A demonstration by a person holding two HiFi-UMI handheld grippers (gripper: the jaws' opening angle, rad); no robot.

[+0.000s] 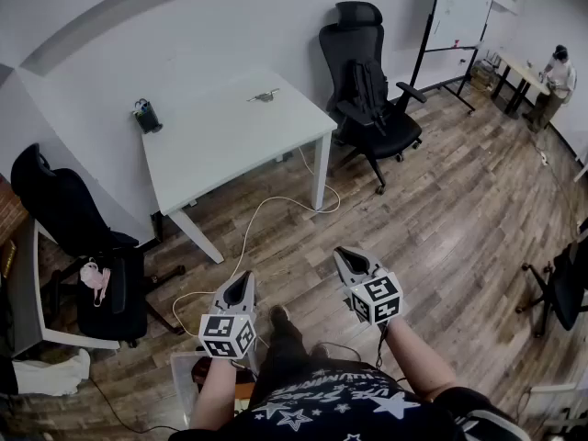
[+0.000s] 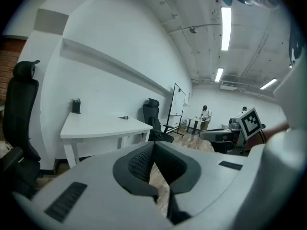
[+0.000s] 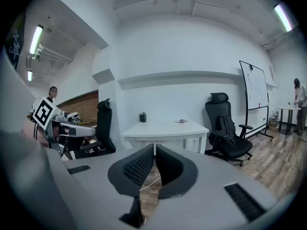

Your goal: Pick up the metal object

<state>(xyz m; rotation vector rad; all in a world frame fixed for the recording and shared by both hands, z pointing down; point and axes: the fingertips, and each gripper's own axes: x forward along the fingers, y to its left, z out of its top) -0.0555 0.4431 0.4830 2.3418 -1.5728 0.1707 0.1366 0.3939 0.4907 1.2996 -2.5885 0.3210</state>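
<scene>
Metal object (image 1: 264,96), small and thin, lies near the far edge of the white table (image 1: 220,150), well apart from both tools, so nothing can reach it from where the person stands; the left gripper (image 1: 241,281) and the right gripper (image 1: 346,259) are held low over the wooden floor (image 1: 441,209), both pointing toward the table, jaws closed together with nothing between them, probably a carrying posture for the walk over; the approach comes first, then opening one pair.
</scene>
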